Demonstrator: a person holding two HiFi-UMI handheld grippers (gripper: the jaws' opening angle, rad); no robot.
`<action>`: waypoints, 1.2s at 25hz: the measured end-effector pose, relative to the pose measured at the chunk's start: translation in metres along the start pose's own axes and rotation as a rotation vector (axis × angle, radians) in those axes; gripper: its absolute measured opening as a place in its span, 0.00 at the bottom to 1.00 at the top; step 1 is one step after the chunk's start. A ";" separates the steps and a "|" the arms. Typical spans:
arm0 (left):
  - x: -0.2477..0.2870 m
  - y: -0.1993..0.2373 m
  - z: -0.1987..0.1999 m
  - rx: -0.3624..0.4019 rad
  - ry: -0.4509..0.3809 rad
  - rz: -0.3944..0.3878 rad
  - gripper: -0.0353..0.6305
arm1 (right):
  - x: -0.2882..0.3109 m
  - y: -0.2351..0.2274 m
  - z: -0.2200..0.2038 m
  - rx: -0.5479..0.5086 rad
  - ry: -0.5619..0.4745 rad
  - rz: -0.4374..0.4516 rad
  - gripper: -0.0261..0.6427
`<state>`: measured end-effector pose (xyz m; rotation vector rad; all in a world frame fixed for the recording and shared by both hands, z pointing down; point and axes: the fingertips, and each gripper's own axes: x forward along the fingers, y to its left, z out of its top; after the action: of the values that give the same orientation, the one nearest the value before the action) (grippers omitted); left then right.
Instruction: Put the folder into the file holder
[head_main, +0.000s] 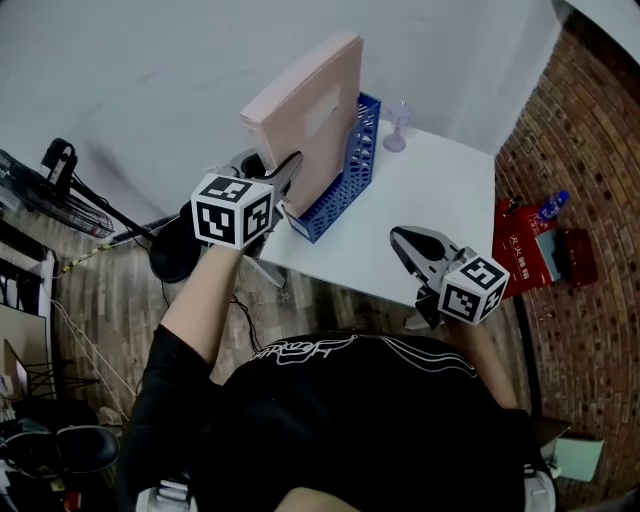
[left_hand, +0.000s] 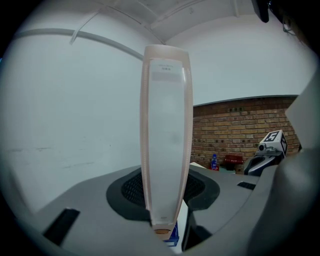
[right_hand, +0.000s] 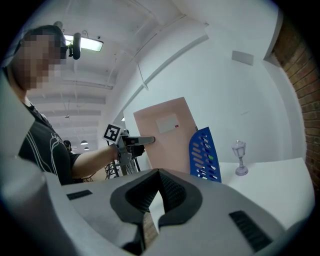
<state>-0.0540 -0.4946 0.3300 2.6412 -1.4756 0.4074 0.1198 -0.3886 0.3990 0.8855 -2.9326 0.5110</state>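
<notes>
Left tool (head_main: 288, 176) clamps the pink folder (head_main: 310, 105), whose lower edge is hidden behind the blue file holder (head_main: 352, 172); right tool (head_main: 400, 240) closed, empty.

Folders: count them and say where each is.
1. The pink folder stands at the blue file holder on the white table, gripped by the left gripper. Others could hide behind it.
</notes>
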 end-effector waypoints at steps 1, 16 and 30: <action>0.002 0.000 -0.002 -0.003 0.005 -0.002 0.30 | 0.000 0.000 0.000 -0.001 -0.001 -0.002 0.04; 0.022 0.003 -0.012 -0.018 0.020 -0.021 0.31 | 0.004 -0.009 -0.006 0.020 0.014 -0.030 0.04; 0.043 0.002 -0.063 -0.066 0.084 -0.032 0.31 | 0.010 -0.021 -0.025 0.053 0.050 -0.045 0.04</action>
<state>-0.0466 -0.5178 0.4022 2.5600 -1.3960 0.4521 0.1212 -0.4025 0.4304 0.9279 -2.8596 0.6019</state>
